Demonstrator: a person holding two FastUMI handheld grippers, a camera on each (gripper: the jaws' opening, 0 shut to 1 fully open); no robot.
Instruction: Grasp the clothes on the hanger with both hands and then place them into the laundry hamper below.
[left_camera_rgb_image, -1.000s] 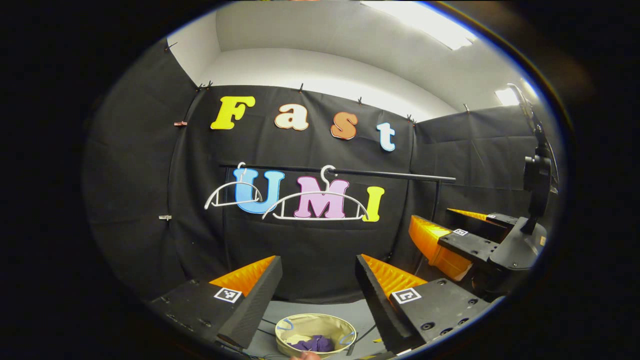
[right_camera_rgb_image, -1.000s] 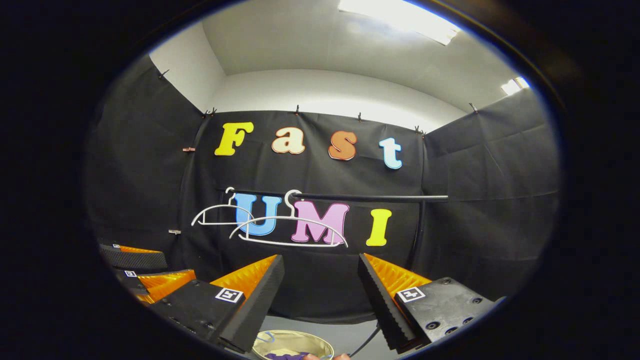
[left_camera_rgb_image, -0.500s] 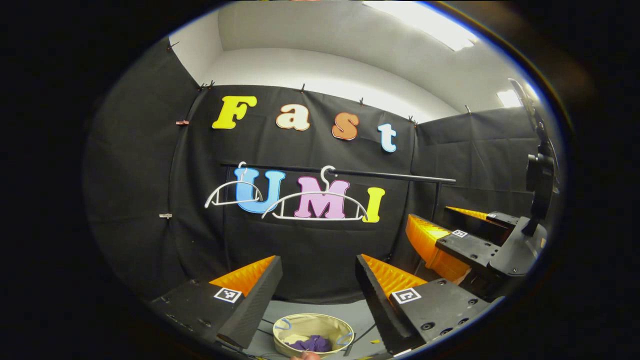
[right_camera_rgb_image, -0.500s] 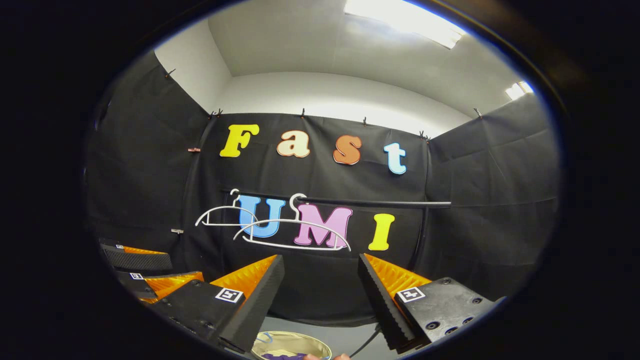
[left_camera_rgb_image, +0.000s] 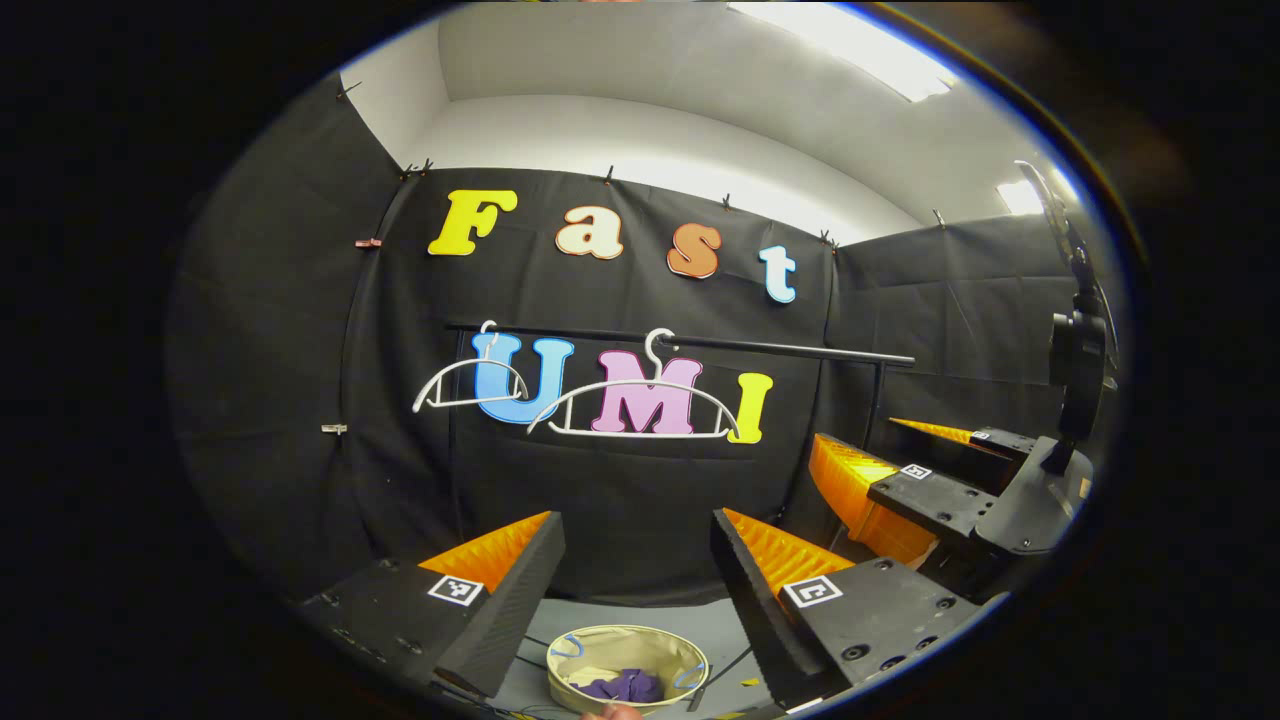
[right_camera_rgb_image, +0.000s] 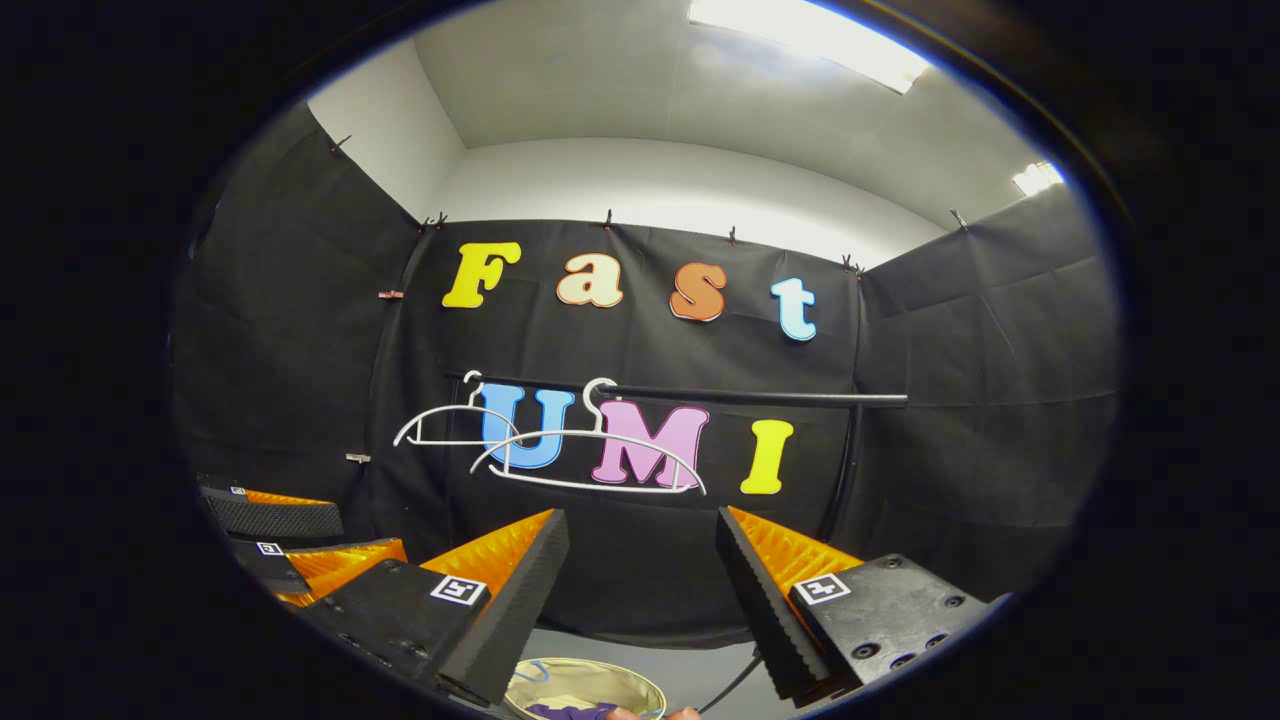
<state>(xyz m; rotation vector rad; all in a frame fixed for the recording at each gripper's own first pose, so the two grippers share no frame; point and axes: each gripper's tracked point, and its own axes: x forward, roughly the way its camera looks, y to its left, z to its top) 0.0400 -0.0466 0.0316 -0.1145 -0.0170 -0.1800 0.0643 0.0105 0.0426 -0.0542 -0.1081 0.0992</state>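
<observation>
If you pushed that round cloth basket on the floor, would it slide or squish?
The laundry hamper would probably squish a bit, since its pale wall looks like thin fabric. It likely slides easily too: it sits on smooth grey floor and holds only a small purple garment, so it seems light. Being low and wide, it should not tip.

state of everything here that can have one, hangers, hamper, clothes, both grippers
left hanger: on the rail, bare
right hanger: on the rail, bare
laundry hamper: on the floor, open
purple clothes: inside the hamper
left gripper: open, holding nothing
right gripper: open, holding nothing
</observation>
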